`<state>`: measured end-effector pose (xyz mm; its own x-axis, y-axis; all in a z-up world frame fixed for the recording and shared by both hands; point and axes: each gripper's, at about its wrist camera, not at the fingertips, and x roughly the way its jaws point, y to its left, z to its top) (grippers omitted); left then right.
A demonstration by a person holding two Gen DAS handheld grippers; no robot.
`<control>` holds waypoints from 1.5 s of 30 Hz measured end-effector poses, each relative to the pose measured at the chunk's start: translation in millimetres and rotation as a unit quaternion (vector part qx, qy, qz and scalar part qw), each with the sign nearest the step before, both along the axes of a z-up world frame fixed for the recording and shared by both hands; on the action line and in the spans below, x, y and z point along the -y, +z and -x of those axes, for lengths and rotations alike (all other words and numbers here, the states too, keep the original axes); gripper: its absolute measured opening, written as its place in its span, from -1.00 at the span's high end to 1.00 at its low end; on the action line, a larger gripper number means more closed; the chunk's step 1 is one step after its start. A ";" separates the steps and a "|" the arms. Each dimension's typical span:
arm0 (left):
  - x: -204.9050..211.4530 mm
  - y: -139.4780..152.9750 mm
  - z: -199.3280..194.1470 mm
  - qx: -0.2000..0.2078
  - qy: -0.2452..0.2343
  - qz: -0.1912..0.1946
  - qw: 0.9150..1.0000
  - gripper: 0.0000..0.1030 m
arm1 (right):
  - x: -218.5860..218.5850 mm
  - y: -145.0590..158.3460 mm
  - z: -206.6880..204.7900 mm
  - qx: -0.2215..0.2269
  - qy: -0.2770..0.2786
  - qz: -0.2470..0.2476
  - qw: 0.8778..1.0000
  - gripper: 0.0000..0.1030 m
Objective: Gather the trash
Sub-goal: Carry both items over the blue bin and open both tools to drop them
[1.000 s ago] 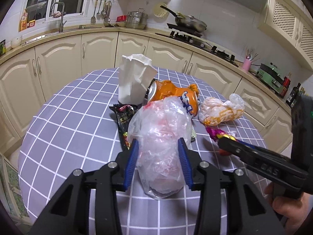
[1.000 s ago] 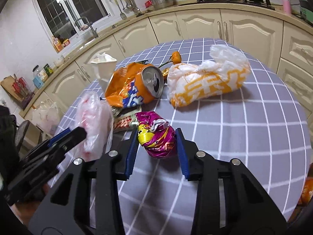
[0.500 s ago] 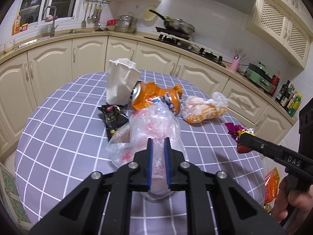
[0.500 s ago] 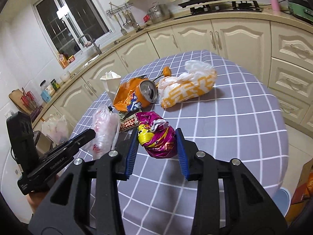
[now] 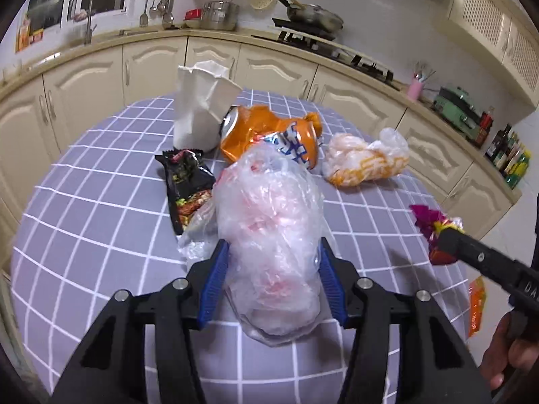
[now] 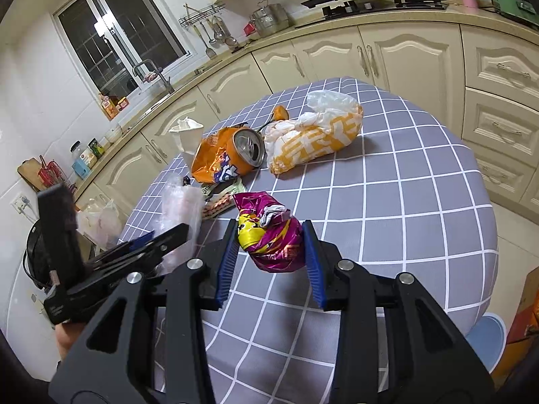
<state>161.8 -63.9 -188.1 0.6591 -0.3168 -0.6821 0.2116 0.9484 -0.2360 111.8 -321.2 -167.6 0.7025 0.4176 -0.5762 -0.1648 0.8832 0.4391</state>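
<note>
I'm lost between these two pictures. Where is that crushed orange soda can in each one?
Left wrist view: the crushed orange can lies just above centre, behind the clear plastic bag, right of the white paper bag.
Right wrist view: the can lies left of centre, its open top facing the camera, beyond the purple wrapper.
Shared landmark: the white-and-orange plastic bag, immediately right of the can in both.
</note>
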 end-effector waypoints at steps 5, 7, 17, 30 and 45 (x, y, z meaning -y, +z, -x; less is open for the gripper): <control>8.1 7.6 12.8 0.021 -0.016 0.008 1.000 0.22 | 11.4 6.9 9.6 0.010 -0.012 -0.001 1.000 0.28; 12.6 12.4 16.9 0.026 -0.022 0.017 0.999 0.22 | 19.4 13.1 15.5 0.020 -0.019 -0.003 1.000 0.28; 59.0 51.3 43.8 0.078 -0.080 0.038 0.993 0.22 | 75.2 39.3 53.5 0.061 -0.080 0.013 0.995 0.28; 205.1 58.5 85.7 0.072 -0.247 0.052 0.965 0.22 | 213.4 2.8 133.7 0.018 -0.247 0.016 0.969 0.28; 386.5 -100.4 125.5 -0.104 -0.402 -0.047 0.908 0.22 | 339.3 -180.4 203.1 -0.181 -0.386 -0.087 0.901 0.27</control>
